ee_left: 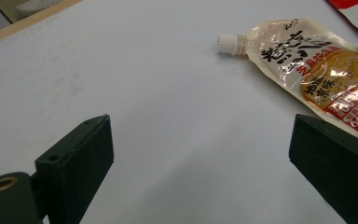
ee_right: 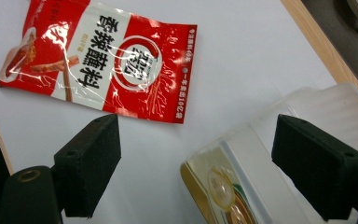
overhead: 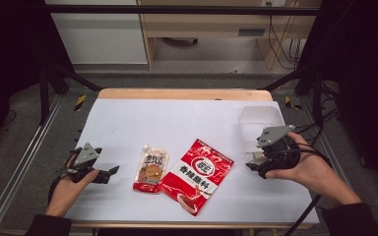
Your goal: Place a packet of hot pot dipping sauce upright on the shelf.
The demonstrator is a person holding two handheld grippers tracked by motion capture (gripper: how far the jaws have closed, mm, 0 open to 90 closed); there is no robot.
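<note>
So we have not picked anything up yet; the left gripper (overhead: 109, 172) waits with jaws wide, left of the sauce pouch (overhead: 151, 168); the right gripper (overhead: 252, 162), jaws wide too, hangs by the clear box (overhead: 261, 118), right of the red bag (overhead: 197, 174); next we likely must reach and grab one.

A red seasoning packet (ee_right: 100, 65) read "香辣腌料"; a spouted sauce pouch (ee_left: 314, 70) carried "地道京味" and "20%".
</note>
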